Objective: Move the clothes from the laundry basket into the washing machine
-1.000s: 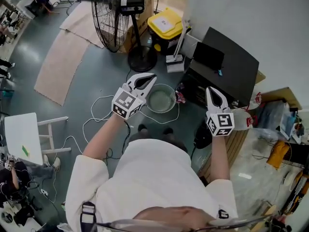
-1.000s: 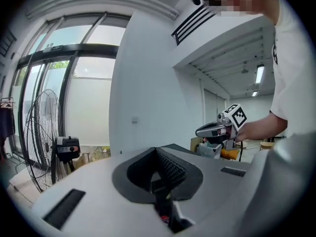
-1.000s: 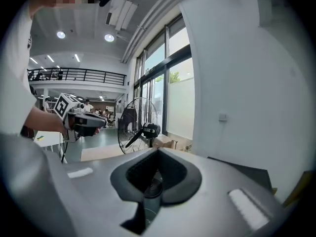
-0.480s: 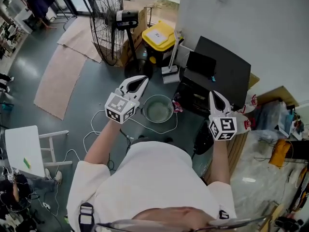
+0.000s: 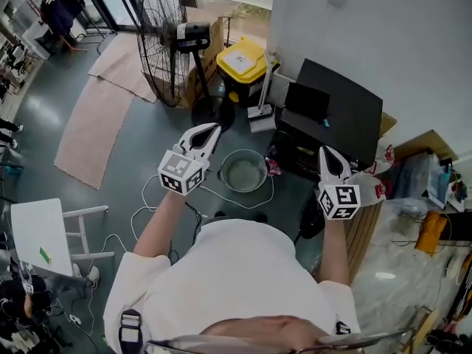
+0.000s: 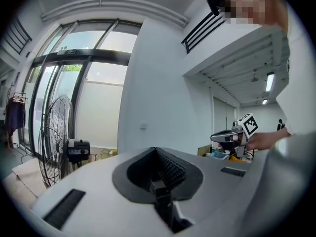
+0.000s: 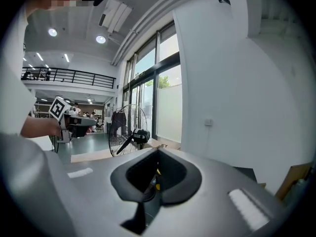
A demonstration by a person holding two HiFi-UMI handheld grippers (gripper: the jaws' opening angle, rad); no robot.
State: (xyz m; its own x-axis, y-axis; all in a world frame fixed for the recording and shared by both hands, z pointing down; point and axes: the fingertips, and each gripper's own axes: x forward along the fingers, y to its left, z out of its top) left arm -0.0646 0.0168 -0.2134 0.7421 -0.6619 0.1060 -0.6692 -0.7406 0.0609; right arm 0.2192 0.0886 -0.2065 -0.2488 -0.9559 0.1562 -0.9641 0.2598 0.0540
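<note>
Basket (image 5: pixel 244 171): round and grey, it sat on the floor right in front of the person, between the two grippers in the head view, and its inside showed plain grey.
Left gripper (image 5: pixel 212 128): jaws were pressed together with nothing between them. It was held out roughly level, above the floor just left of the basket.
Right gripper (image 5: pixel 325 152): jaws were fully together as well, gripping nothing. It was held over the front edge of the black unit.
Black unit (image 5: pixel 343 105): boxy and dark, it stood against the white wall, right of the basket. Whether it was the washing machine, I couldn't tell.
Bundle (image 5: pixel 377 186): red and white, just beside the right gripper, too small to say if it was clothing.
Fan (image 5: pixel 164 39): a big pedestal model stood beyond the basket.
Yellow-lidded bin (image 5: pixel 245 57): near the fan's base, by the wall.
Cables (image 5: pixel 147 198): white loops lay on the floor by the basket.
</note>
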